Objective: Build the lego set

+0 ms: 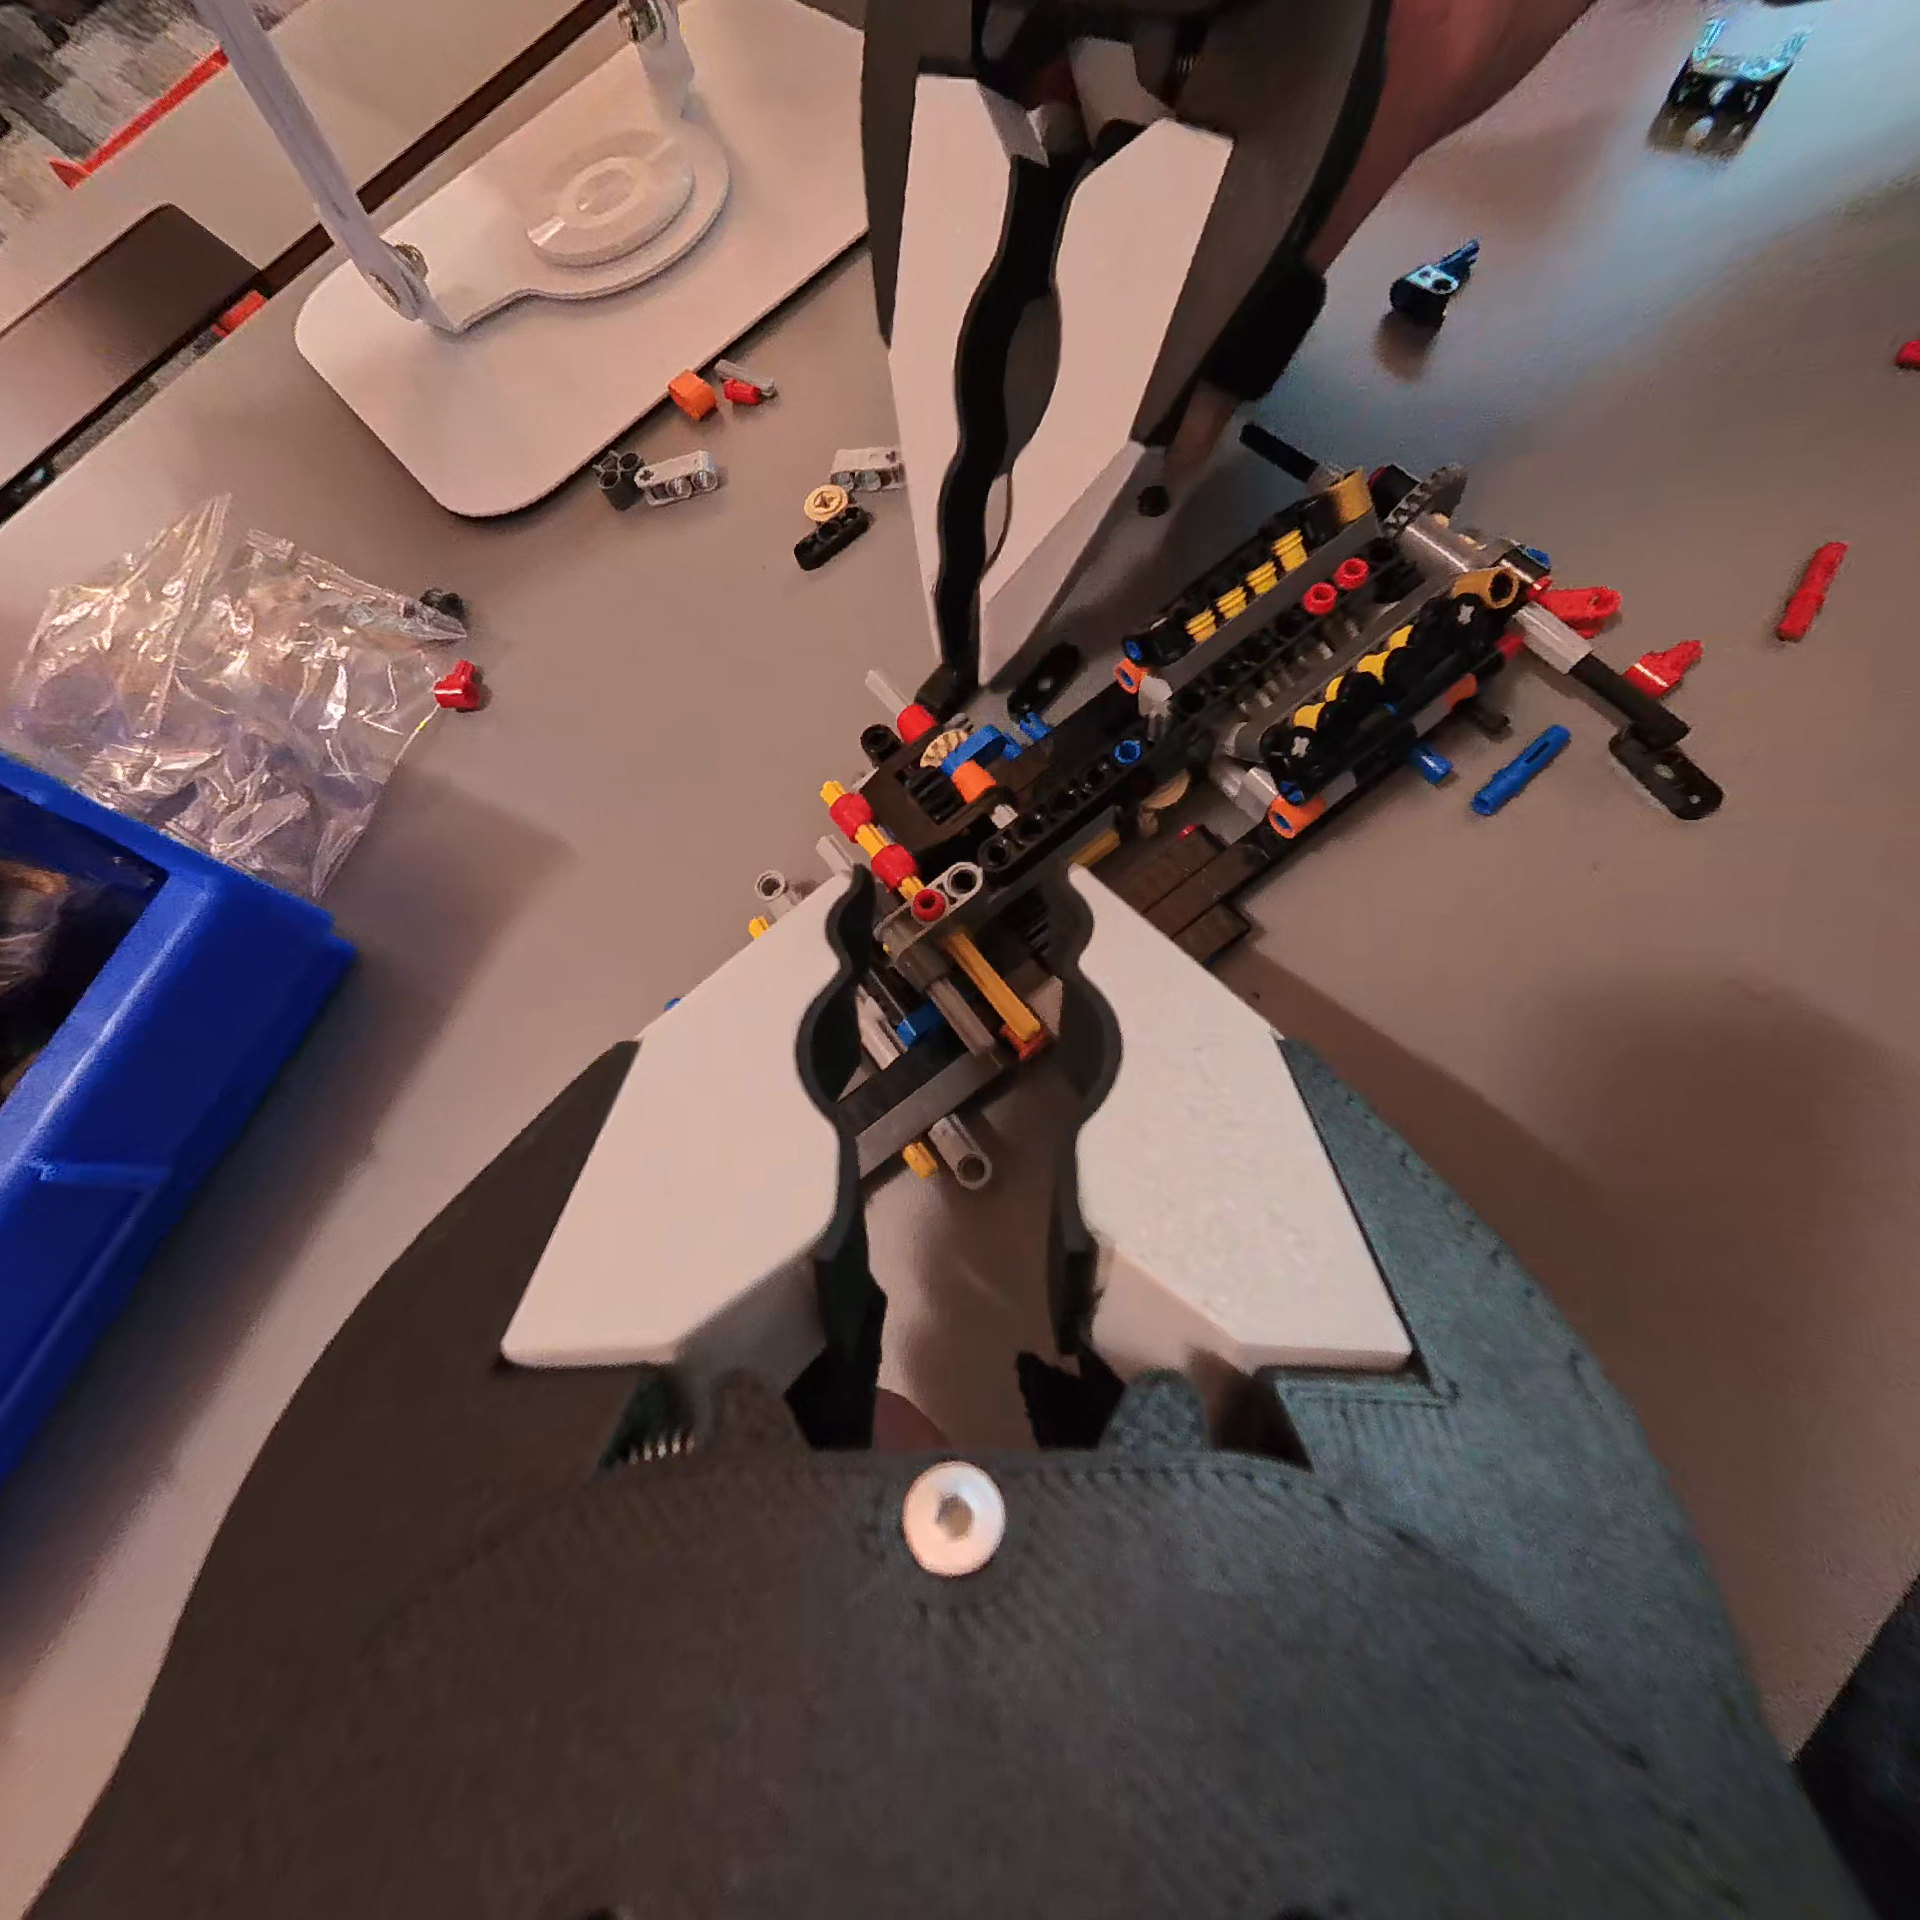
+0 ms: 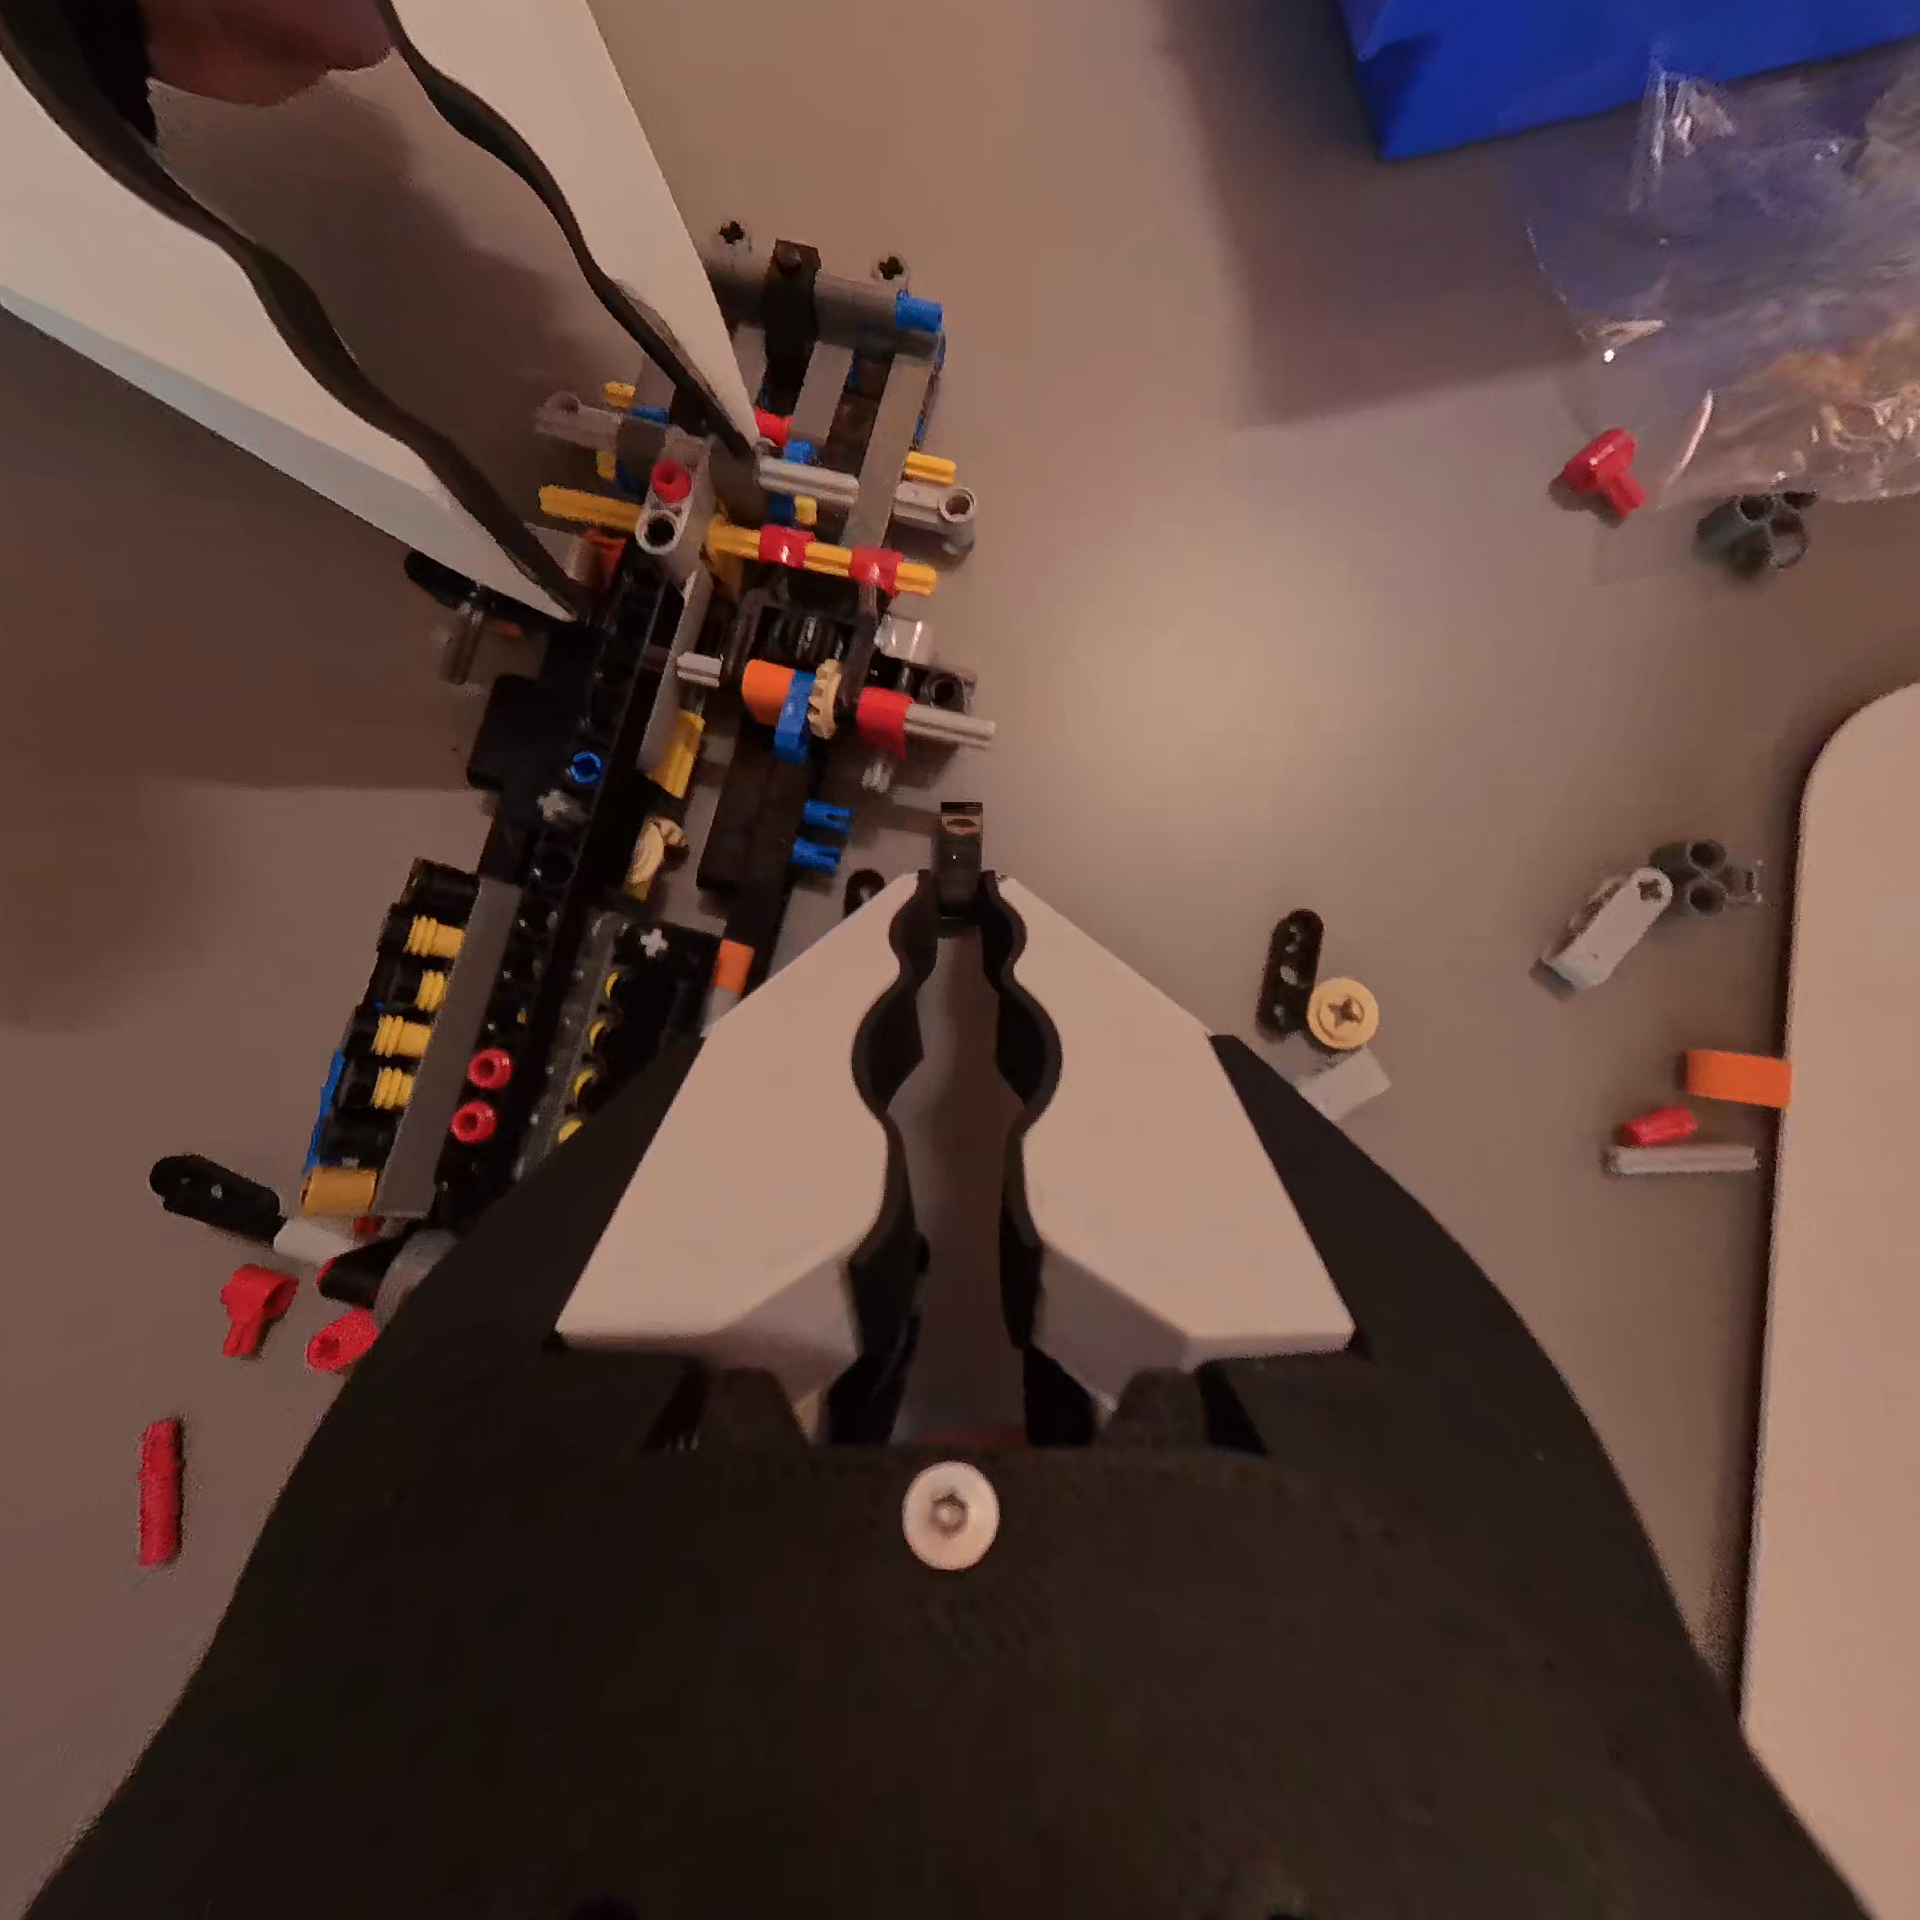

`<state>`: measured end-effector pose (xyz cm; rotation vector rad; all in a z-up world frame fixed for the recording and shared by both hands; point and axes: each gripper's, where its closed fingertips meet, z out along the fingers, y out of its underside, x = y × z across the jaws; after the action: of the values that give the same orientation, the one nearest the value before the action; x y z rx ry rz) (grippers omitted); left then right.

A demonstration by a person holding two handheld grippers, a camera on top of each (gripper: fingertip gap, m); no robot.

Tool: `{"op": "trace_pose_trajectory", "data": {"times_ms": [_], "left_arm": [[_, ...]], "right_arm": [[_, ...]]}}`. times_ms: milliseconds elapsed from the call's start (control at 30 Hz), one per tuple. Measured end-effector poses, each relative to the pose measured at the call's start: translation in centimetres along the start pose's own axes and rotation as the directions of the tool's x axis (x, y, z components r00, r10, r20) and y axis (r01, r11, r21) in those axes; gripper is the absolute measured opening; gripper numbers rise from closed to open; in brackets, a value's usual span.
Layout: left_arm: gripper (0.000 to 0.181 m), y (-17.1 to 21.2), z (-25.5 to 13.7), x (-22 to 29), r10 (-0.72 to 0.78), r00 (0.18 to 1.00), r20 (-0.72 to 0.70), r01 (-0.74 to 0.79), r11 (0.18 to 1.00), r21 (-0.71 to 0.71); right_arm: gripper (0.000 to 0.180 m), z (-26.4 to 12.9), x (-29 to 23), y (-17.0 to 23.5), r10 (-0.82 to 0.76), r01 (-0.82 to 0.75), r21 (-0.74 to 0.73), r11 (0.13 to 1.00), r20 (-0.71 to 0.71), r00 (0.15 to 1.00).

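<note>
The long black, grey and yellow lego assembly (image 1: pixel 1247 707) lies on the grey table. My left gripper (image 1: pixel 966 904) straddles its near end, jaws closed against the sides of the frame with the yellow axles; it also shows in the right wrist view (image 2: pixel 655 530) at the upper left. My right gripper (image 2: pixel 956 888) is shut on a small black piece (image 2: pixel 958 836) held at its tips, just beside the assembly (image 2: pixel 644 831) near the blue pins. In the left wrist view the right gripper (image 1: pixel 951 675) comes down from the top, its tips by the red bush.
A blue bin (image 1: pixel 125 1091) and a clear plastic bag (image 1: pixel 208 675) lie left. A white stand base (image 1: pixel 499 343) sits at the back. Loose pieces are scattered: red pins (image 1: pixel 1808 592), blue pins (image 1: pixel 1517 769), grey and black connectors (image 1: pixel 665 478), a black beam with a tan gear (image 2: pixel 1320 997). There is about 8 cm between the tips of the two grippers.
</note>
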<state>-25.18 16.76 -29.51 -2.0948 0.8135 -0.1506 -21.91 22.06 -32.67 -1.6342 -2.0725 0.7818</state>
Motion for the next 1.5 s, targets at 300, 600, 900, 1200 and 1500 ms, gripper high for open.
{"op": "trace_pose_trajectory", "data": {"times_ms": [300, 600, 900, 1200, 1500], "left_arm": [[0.032, 0.0, 0.1, 0.3, 0.016, 1.000, -0.008, -0.016, 1.000, -0.002], [0.039, -1.0, -0.1, 0.4, 0.012, 1.000, -0.008, -0.012, 1.000, 0.022], [0.042, -4.2, 0.2, -0.1, 0.068, 0.998, 0.013, -0.069, 0.996, 0.049], [0.044, -6.6, 2.3, 0.2, 0.100, 0.995, -0.018, -0.099, 0.994, 0.044], [0.057, -7.2, 3.6, 5.9, 0.056, 0.991, -0.120, -0.057, 0.998, -0.004]], "right_arm": [[0.005, -4.5, 1.1, 5.4, 0.063, -0.065, -0.037, 0.997, -0.045, 0.997], [0.015, -8.3, 1.9, 6.6, 0.097, -0.096, 0.011, 0.995, -0.085, 0.992], [0.019, -11.8, 3.2, 7.0, 0.110, -0.099, 0.077, 0.992, -0.168, 0.980], [0.028, -11.4, 1.8, 8.7, 0.131, -0.119, 0.088, 0.989, -0.146, 0.981], [0.026, -9.2, 0.1, 9.2, 0.063, -0.058, 0.044, 0.997, -0.130, 0.990]]}}
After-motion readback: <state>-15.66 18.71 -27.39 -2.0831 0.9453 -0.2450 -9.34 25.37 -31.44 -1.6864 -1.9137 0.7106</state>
